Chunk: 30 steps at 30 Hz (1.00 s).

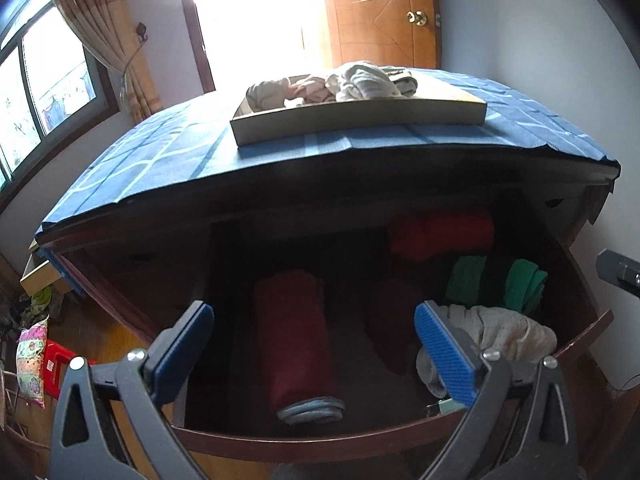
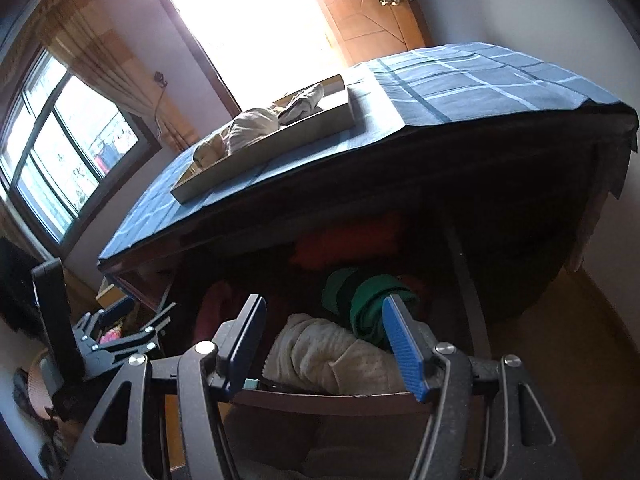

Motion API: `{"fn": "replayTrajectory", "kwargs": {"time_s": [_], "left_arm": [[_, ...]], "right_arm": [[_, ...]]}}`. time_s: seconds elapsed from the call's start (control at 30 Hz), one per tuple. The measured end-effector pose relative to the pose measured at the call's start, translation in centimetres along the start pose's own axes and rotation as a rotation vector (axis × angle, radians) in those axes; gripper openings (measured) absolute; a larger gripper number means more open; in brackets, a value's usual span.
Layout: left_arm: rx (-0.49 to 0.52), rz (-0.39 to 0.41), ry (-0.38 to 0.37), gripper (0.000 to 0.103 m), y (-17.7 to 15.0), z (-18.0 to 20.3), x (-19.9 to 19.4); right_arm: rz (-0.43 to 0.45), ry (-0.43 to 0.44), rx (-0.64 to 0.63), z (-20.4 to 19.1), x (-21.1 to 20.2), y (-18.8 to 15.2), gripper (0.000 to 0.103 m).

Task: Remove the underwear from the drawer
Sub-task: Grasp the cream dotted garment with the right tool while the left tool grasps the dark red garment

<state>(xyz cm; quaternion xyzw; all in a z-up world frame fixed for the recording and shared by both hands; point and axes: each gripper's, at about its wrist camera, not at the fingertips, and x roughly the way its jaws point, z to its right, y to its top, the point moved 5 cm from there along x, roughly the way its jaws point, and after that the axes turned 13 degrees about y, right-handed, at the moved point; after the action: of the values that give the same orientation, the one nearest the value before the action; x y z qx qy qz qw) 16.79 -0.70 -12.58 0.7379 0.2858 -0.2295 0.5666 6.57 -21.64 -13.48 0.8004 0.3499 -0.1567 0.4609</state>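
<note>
Hovering open and empty over the drawer point(image 1: 320, 446), your left gripper point(image 1: 316, 344) frames a maroon roll point(image 1: 294, 336); your right gripper point(image 2: 332, 340), also open, frames the cream underwear point(image 2: 332, 360) at the drawer's front right, beside green rolls point(image 1: 520, 284).

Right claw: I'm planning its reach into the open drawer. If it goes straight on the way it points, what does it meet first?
Most likely the cream knitted cloth bundle, which lies between the open fingers of the right claw just past the dark wooden drawer's front edge. The folded green garment sits behind it. Depth is uncertain.
</note>
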Motion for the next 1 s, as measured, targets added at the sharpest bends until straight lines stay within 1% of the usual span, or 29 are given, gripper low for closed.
{"fn": "replayTrajectory", "kwargs": {"time_s": [0.13,0.33,0.47,0.57,0.67,0.8,0.87,0.9,1.0], "left_arm": [[0.004,-0.013,-0.019,0.102,-0.2,0.3,0.2],[0.017,-0.024,-0.014,0.102,-0.3,0.4,0.5],[0.017,-0.064,-0.02,0.102,-0.8,0.4,1.4],[0.017,-0.099,-0.036,0.102,-1.2,0.4,2.2],[0.031,-0.112,-0.055,0.102,-1.5,0.6,2.6],[0.078,-0.123,-0.106,0.102,-1.7,2.0,2.6],[0.1,-0.125,-0.112,0.102,-1.8,2.7,2.7],[0.11,-0.125,-0.108,0.102,-1.8,2.8,2.7],[0.15,-0.112,-0.068,0.102,-1.8,2.8,3.0]], "right_arm": [[-0.012,-0.012,-0.008,0.4,0.2,-0.3,0.063],[-0.017,-0.018,0.011,1.4,0.4,-0.7,0.063],[-0.029,-0.024,0.007,2.0,0.5,-1.0,0.063],[-0.048,-0.027,0.007,2.4,0.9,-1.4,0.063],[-0.073,-0.024,0.014,3.0,1.4,-1.7,0.063],[-0.09,-0.021,0.029,3.7,1.9,-1.5,0.063],[-0.103,-0.021,0.025,3.9,2.3,-1.3,0.063],[-0.114,-0.017,0.021,3.8,2.6,-1.3,0.063],[-0.177,0.051,0.009,3.4,4.0,-1.4,0.063]]}}
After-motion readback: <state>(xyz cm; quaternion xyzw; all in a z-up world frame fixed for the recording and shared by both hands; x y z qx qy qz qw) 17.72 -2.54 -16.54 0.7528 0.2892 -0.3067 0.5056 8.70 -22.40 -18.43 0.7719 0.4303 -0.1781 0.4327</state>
